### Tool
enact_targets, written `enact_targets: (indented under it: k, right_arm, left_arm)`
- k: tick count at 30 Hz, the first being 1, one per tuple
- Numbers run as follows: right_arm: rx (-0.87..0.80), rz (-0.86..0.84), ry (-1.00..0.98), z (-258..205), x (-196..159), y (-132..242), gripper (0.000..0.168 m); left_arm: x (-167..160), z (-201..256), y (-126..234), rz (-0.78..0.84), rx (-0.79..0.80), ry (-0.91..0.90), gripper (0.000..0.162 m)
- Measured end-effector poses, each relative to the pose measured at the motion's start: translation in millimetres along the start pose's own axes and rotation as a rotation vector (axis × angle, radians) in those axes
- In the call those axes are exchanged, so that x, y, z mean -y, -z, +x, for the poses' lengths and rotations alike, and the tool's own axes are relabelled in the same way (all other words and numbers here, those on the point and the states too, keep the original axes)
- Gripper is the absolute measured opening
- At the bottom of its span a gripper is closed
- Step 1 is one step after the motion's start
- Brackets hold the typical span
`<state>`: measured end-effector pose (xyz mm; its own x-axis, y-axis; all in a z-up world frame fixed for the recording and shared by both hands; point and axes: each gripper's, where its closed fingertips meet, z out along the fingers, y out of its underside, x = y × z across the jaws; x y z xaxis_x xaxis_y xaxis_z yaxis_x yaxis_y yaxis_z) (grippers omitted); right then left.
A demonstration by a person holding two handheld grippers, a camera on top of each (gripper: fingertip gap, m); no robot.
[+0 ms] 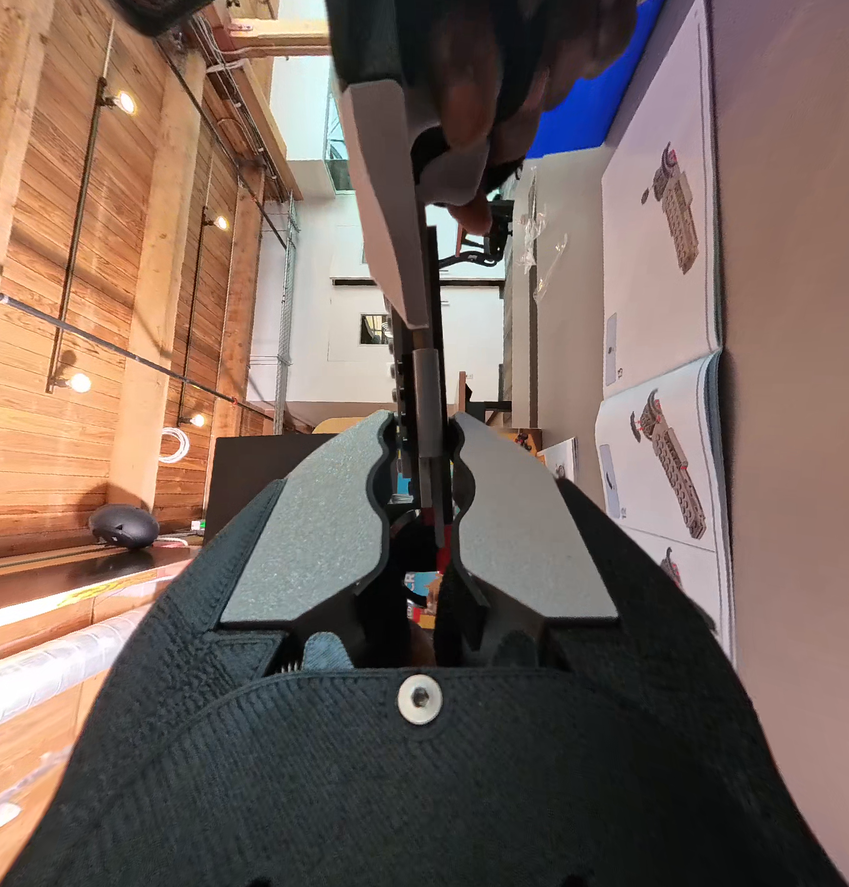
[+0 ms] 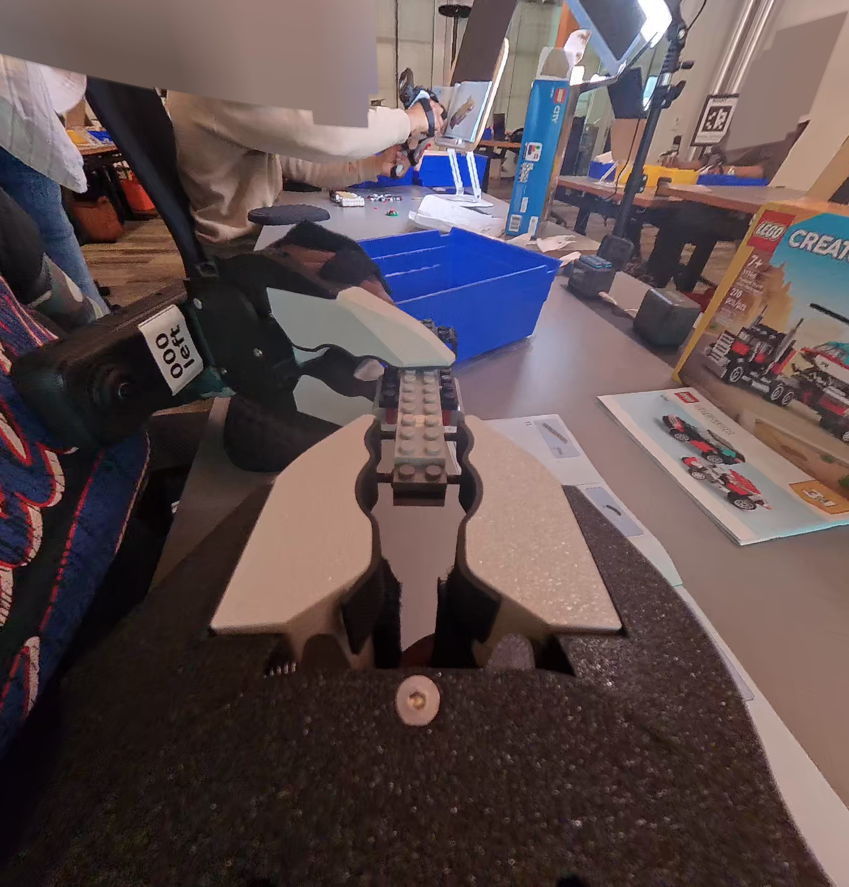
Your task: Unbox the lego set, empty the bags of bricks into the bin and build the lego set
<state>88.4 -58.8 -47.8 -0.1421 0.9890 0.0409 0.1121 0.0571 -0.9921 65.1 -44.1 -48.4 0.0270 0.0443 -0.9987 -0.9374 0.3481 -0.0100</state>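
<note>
step: pressing plates together mid-build | right tongs (image 2: pixel 415 461) clamp near end of truck frame (image 2: pixel 420 422), held above bench (image 2: pixel 605 365) | left tongs (image 2: pixel 412 365) pinch far end | advice: keep frame level, squeeze evenly, check booklet (image 1: pixel 662 249)

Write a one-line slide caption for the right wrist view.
Right gripper and left gripper clamp opposite ends of a grey-and-black brick assembly above the table, blue bin behind.

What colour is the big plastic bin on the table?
The rectangular plastic bin is bright blue, clearest in the right wrist view, behind the partly built brick model.
</note>
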Motion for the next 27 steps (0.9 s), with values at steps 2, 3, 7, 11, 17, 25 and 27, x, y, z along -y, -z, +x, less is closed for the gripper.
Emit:
enact_targets:
  k: [2,3,7,11,17,25,27]
  right_arm:
    - [-0.032,0.027,0.018,2,2,4,0.03]
    - [-0.054,0.045,0.024,3,3,7,0.03]
    - [-0.275,0.112,0.065,24,6,25,0.03]
    - [-0.54,0.176,0.204,37,15,38,0.03]
    - [-0.685,0.134,0.412,29,23,24,0.03]
    - [-0.634,0.076,0.396,18,8,11,0.033]
    - [-0.405,0.054,0.313,1,-4,6,0.037]
  left_arm:
    - [2,-4,2,0.013,0.028,0.087,0.022]
    - [3,-9,4,0.024,0.049,0.16,0.026]
    - [-12,-32,16,0.032,0.173,0.669,0.039]
    - [-17,-28,10,0.152,0.101,1.673,0.044]
    - [14,-26,-21,0.526,-0.267,2.517,0.053]
    - [23,-16,-23,0.548,-0.5,2.488,0.02]
    - [23,-6,-14,0.48,-0.697,2.401,0.02]
